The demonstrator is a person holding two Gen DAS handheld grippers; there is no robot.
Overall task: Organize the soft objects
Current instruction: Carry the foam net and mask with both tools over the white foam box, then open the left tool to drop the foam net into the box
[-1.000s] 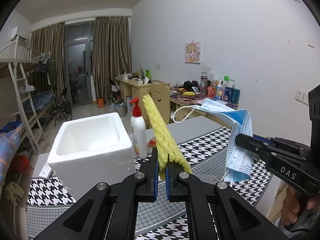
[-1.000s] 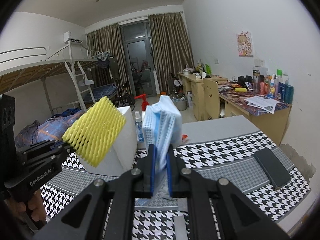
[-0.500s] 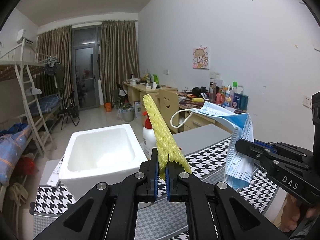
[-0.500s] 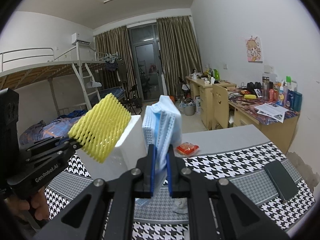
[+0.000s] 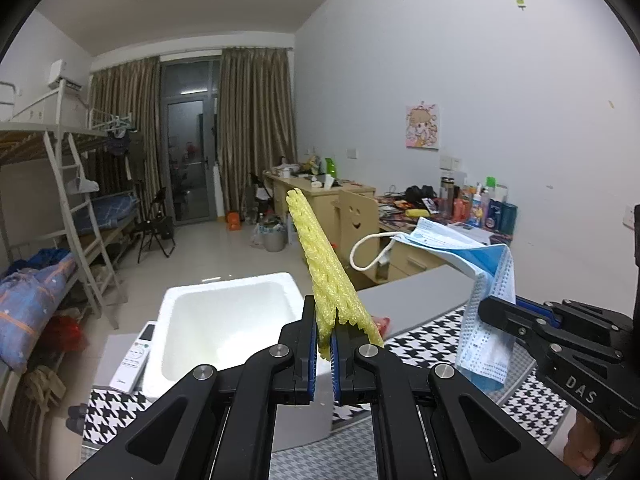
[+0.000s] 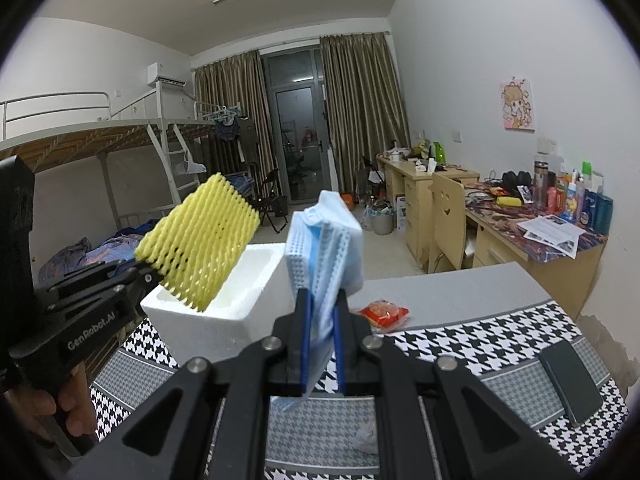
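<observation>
My left gripper (image 5: pixel 325 322) is shut on a yellow foam net sleeve (image 5: pixel 324 276), which sticks up and away from the jaws. It hangs just in front of the open white foam box (image 5: pixel 224 320). In the right wrist view the same yellow sleeve (image 6: pixel 198 248) is over the box's near corner (image 6: pixel 224 312), gripped by the left gripper (image 6: pixel 150 274). My right gripper (image 6: pixel 320 320) is shut on a folded blue face mask (image 6: pixel 326 248), held upright beside the box. In the left wrist view the mask (image 5: pixel 486 300) hangs from the right gripper (image 5: pixel 490 308), its white ear loop free.
The houndstooth table mat (image 6: pixel 480 344) carries a red snack packet (image 6: pixel 383 312) and a dark phone (image 6: pixel 570 380) near the right edge. A white remote (image 5: pixel 134 358) lies left of the box. Desks, a chair and a bunk bed stand beyond the table.
Both grippers have risen a little and moved toward the foam box, carrying the sleeve and the mask. The box now sits lower and closer in both views; the pump bottle is hidden.
</observation>
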